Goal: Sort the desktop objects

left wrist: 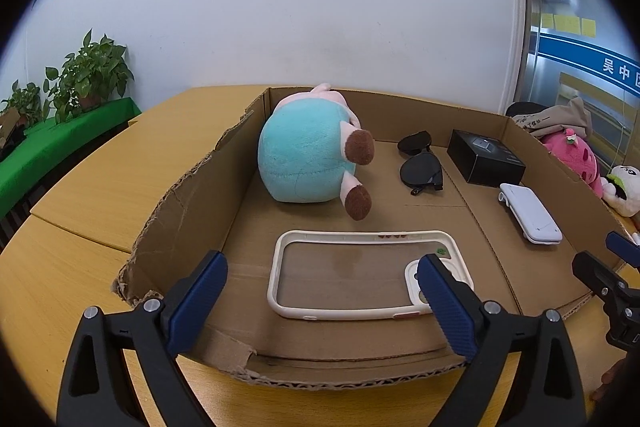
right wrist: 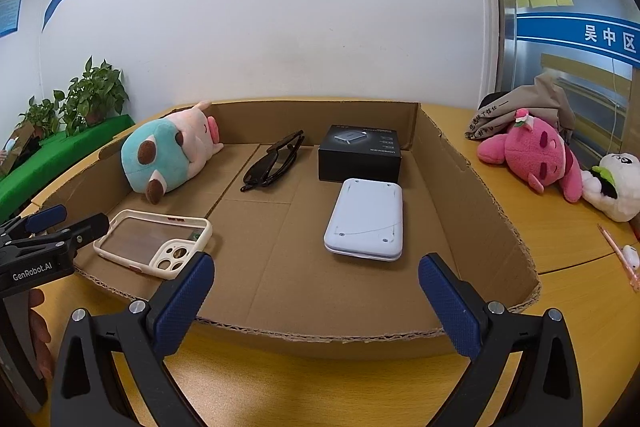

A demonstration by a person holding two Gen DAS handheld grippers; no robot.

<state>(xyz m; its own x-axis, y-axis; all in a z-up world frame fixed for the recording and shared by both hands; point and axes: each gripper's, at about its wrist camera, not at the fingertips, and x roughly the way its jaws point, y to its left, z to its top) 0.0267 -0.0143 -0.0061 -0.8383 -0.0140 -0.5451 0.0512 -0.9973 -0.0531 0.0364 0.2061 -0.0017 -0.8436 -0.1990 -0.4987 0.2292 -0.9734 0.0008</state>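
Note:
A shallow cardboard tray [left wrist: 192,211] [right wrist: 472,187] lies on the wooden table. In it are a teal and pink plush [left wrist: 308,159] [right wrist: 168,155], a cream phone case [left wrist: 360,275] [right wrist: 156,239], black sunglasses [left wrist: 420,163] [right wrist: 276,159], a black box [left wrist: 486,157] [right wrist: 360,155] and a white flat device [left wrist: 530,213] [right wrist: 366,219]. My left gripper [left wrist: 322,275] is open and empty above the phone case at the tray's near edge. My right gripper [right wrist: 316,279] is open and empty in front of the white device.
A pink plush [right wrist: 532,155], a white plush [right wrist: 616,183], a grey cloth [right wrist: 520,111] and a pink pen [right wrist: 618,255] lie on the table right of the tray. Potted plants [left wrist: 88,75] stand on a green shelf at the left. A white wall is behind.

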